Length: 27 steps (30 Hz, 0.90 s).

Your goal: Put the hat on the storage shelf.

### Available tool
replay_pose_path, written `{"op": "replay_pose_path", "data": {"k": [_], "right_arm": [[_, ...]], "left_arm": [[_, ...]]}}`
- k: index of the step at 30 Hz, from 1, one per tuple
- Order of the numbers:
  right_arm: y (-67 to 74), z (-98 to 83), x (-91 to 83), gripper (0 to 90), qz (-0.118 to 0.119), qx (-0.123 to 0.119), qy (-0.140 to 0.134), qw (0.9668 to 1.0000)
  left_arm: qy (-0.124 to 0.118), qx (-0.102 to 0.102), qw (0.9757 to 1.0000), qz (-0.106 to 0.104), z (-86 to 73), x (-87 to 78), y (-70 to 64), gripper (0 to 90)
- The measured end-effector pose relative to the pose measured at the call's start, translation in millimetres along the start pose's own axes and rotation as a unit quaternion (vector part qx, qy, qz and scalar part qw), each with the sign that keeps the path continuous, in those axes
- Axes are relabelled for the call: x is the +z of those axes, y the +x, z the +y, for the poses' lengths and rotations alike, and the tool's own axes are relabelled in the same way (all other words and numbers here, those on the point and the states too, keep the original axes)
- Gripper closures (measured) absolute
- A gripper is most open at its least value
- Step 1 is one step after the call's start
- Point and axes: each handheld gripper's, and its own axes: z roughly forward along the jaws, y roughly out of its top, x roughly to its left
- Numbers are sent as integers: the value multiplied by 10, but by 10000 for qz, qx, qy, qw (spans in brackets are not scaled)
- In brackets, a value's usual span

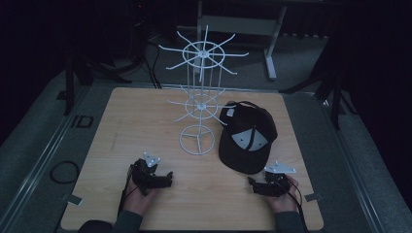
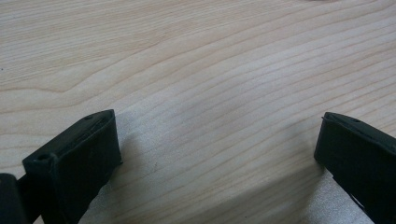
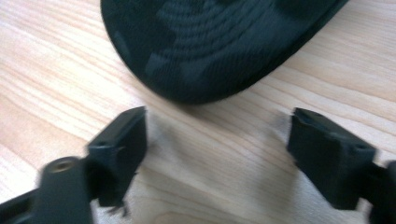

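Cap (image 1: 248, 138) flat near right edge of tabletop (image 1: 121, 126), brim toward near edge. Right hand-held gripper (image 1: 252, 184) released, empty, facing brim, likely lining up grasp. Left hand-held gripper (image 1: 167, 178) released, idle, near edge. Rack (image 1: 199, 97) mid-tabletop, hooks bare.

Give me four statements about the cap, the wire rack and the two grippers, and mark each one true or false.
1. The black cap hangs on the white wire rack. False: it lies on the table beside the rack's base.
2. The right gripper is open, with the cap's brim ahead of it. True.
3. The left gripper grips the cap. False: it is open over bare wood.
4. The rack stands upright. True.
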Motion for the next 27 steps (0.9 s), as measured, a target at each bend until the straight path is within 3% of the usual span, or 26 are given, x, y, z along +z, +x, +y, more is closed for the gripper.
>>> {"op": "replay_pose_path", "data": {"k": [19,27], "right_arm": [[5,12,14,144,38,-38,16,10000],[4,76,-4,250,26,64,186,9998]], "left_arm": [[-6,-15,10000,-4,0,1,-7,1],[-4,-15,10000,-4,0,0,-7,1]]}}
